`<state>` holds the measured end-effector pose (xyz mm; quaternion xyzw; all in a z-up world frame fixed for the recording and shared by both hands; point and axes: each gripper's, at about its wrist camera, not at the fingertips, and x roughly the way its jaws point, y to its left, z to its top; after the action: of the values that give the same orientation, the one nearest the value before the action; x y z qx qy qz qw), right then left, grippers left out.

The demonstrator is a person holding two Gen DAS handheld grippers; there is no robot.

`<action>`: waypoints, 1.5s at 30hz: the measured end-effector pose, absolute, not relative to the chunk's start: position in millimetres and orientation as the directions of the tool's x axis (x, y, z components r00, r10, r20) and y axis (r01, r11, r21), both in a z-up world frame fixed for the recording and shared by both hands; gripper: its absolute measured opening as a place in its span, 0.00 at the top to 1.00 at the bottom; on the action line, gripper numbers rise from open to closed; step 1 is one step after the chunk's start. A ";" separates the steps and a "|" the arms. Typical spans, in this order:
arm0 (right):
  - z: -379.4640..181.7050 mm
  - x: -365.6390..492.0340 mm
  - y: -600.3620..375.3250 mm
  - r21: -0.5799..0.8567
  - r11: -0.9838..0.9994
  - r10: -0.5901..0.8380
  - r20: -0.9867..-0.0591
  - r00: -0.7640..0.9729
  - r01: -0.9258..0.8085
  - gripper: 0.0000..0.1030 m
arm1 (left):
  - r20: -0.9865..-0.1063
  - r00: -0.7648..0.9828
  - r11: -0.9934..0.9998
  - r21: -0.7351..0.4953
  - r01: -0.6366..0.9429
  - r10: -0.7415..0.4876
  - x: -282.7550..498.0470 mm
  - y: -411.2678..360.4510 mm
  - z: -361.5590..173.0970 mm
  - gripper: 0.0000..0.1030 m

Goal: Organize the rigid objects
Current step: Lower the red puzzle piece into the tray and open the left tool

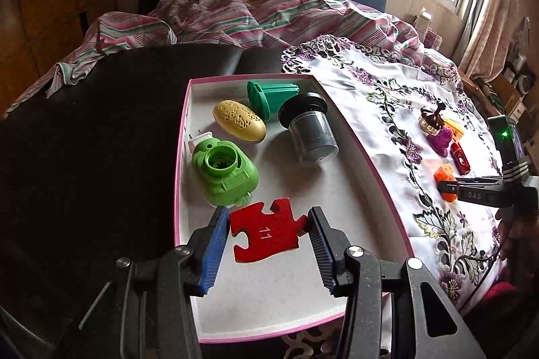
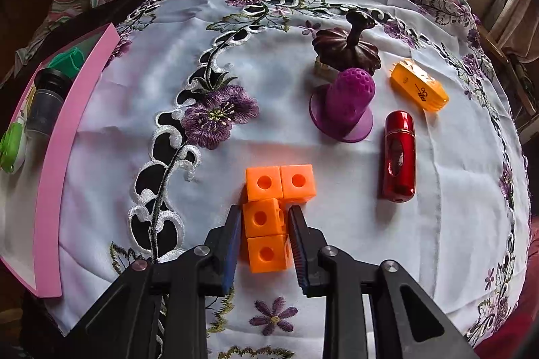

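My left gripper is shut on a red puzzle piece marked 11, held over the pink-rimmed white box. The box holds a green plug-in device, a yellow oval case, a teal cup and a dark jar. My right gripper closes around an orange block cluster lying on the embroidered cloth; its fingers touch the block's sides. It also shows in the left wrist view.
On the cloth beyond the blocks lie a red capsule case, a purple cone stand, an orange flat case and a dark pumpkin-shaped lid. The pink box sits at left. A striped bedsheet lies behind.
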<state>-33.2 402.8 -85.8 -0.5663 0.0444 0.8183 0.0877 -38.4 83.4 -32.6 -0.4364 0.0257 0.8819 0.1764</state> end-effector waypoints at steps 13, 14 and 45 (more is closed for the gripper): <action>-86.2 -33.7 405.2 -0.015 -0.981 0.081 -0.937 -0.340 -0.193 0.74 | -0.808 -0.501 -0.936 -0.167 -0.310 0.310 -41.4 75.5 -44.6 0.53; -86.1 -33.6 405.8 -0.011 -0.981 0.078 -0.938 -0.339 -0.196 0.74 | -0.810 -0.498 -0.937 -0.167 -0.308 0.308 -40.9 74.2 -45.6 0.53; -85.5 -34.8 404.9 -0.018 -0.982 0.083 -0.936 -0.341 -0.187 0.74 | -0.826 -0.450 -0.921 -0.195 -0.337 0.339 -140.5 110.6 -76.4 0.52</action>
<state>-34.8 404.9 -85.5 -0.5681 0.0460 0.8175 0.0825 -140.5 110.6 -76.4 -0.4855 -0.0011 0.8514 0.1985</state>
